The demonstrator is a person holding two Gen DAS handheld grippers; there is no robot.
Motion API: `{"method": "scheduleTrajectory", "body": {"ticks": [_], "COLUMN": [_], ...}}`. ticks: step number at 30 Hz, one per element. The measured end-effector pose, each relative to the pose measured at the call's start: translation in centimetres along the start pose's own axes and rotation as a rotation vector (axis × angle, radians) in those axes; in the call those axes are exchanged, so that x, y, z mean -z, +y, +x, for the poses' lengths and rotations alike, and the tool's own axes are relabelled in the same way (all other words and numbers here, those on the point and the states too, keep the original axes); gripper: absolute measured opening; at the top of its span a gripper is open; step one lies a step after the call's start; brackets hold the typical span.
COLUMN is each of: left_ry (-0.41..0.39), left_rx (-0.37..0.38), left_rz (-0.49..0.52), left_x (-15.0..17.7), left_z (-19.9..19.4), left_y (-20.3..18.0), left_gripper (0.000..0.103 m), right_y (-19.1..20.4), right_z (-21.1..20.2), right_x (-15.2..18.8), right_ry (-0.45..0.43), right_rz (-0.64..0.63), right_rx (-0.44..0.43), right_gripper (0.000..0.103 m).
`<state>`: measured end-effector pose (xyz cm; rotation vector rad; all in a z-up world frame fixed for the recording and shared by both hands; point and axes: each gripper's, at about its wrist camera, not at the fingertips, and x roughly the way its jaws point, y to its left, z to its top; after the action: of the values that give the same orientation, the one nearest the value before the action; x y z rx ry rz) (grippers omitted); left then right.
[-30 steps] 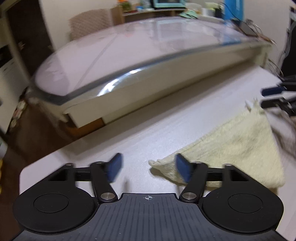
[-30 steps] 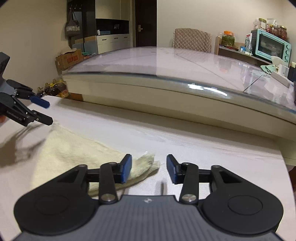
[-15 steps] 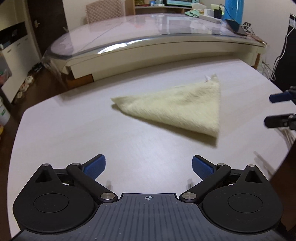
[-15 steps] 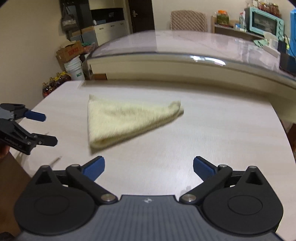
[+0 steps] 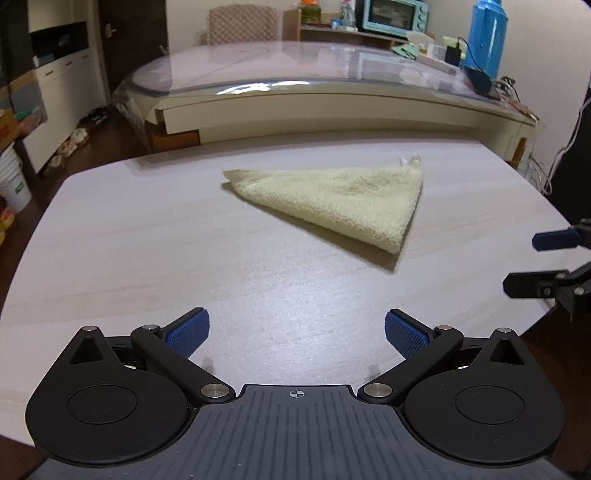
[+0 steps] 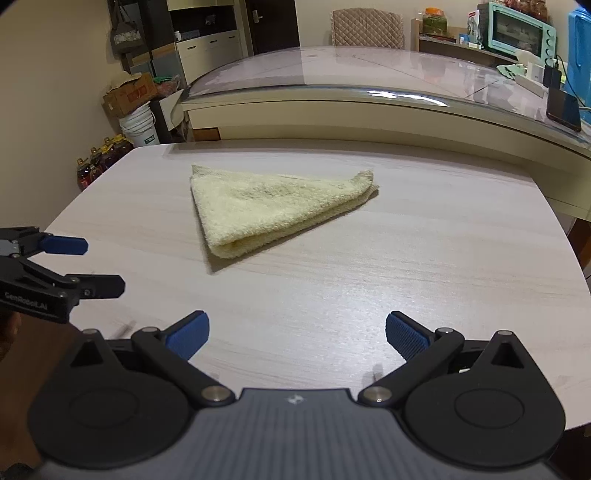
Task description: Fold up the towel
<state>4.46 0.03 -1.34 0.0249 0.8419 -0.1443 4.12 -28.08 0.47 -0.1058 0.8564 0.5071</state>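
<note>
Towel: the pale yellow towel (image 5: 343,201) lies folded into a flat triangle near the middle of the light wood-grain table (image 5: 147,258), touching neither gripper.
Towel, left wrist view only: a small white tag sticks up at the far right corner; the top face looks like a single smooth sheet.
Towel, right wrist view only: the towel (image 6: 273,206) shows its near slanted edge as a rolled fold with stacked layers; the far right corner is bunched, with loose ends overlapping.
Towel axis: the longest edge lies across the table, left to right, on the far side; the third corner points back toward the grippers, and both views show it thick and rounded.
Left gripper: the left gripper (image 5: 295,332) hovers over the near part of the table, blue pads spread wide, nothing between them, well apart from the towel.
Left gripper, right wrist view: the same left gripper (image 6: 85,264) shows at the left edge, fingers apart and empty, just off the table's near left rim.
Right gripper: the right gripper (image 6: 297,332) has its blue pads spread wide and holds nothing, short of the towel.
Right gripper, left wrist view: the right gripper (image 5: 532,264) enters at the right edge, fingers apart, empty.
Beyond: a glass-topped table (image 6: 369,70) stands behind, with a mint toaster oven (image 6: 521,31) and a quilted chair (image 5: 242,24) further back.
Right wrist view only: a white bucket (image 6: 140,127) and bottles (image 6: 99,160) on the floor at left.
</note>
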Motion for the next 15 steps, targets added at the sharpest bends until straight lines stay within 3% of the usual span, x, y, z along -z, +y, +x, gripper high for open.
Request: {"method": "scheduleTrajectory", "body": {"ticks": [15], "left_ry": [-0.016], "left_rx": [0.01], "left_rz": [-0.028], "left_x": [-0.12], "left_z": [0.38], "left_y": [0.66], "left_gripper": [0.103], "right_y": [-0.17], "right_z": [0.23], "right_x": [-0.65], "right_ry": [-0.022], "right_rz": [-0.007], "right_rx": [-0.014], "right_gripper": [0.103]}}
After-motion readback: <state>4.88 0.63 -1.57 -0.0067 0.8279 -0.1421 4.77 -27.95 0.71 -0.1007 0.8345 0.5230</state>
